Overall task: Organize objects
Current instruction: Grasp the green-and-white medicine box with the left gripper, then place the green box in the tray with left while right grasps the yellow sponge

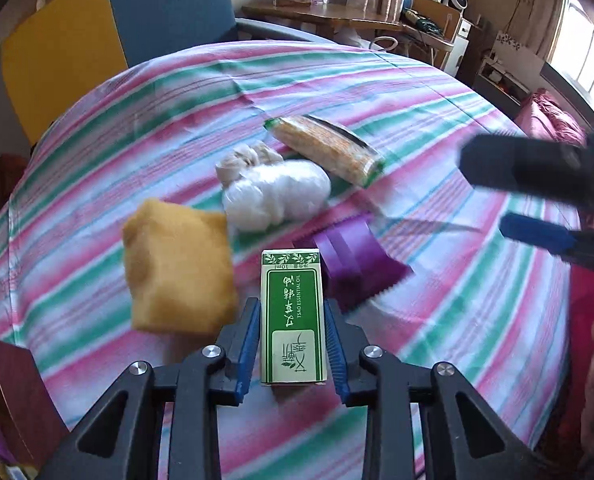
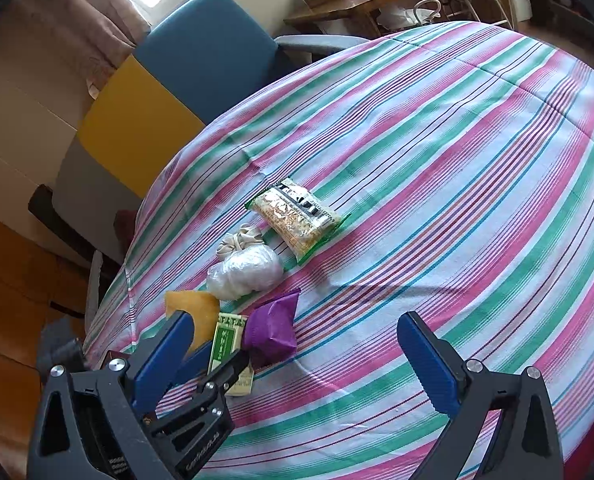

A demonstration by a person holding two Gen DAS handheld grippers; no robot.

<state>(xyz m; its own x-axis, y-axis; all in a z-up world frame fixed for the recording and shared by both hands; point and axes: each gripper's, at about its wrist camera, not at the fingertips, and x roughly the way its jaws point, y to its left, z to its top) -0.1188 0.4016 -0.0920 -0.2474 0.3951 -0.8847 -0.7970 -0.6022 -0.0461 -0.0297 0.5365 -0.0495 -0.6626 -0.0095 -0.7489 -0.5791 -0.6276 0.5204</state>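
Note:
My left gripper is shut on a green and white essential oil box, also seen in the right wrist view. A yellow sponge lies to its left and a purple packet to its right on the striped tablecloth. Farther off lie a white plastic bag and a snack packet. My right gripper is open and empty above the cloth, to the right of the purple packet; it shows at the right edge of the left wrist view.
A blue and yellow chair stands at the table's far side. A wooden side table with boxes stands behind. A dark red box sits at the near left edge.

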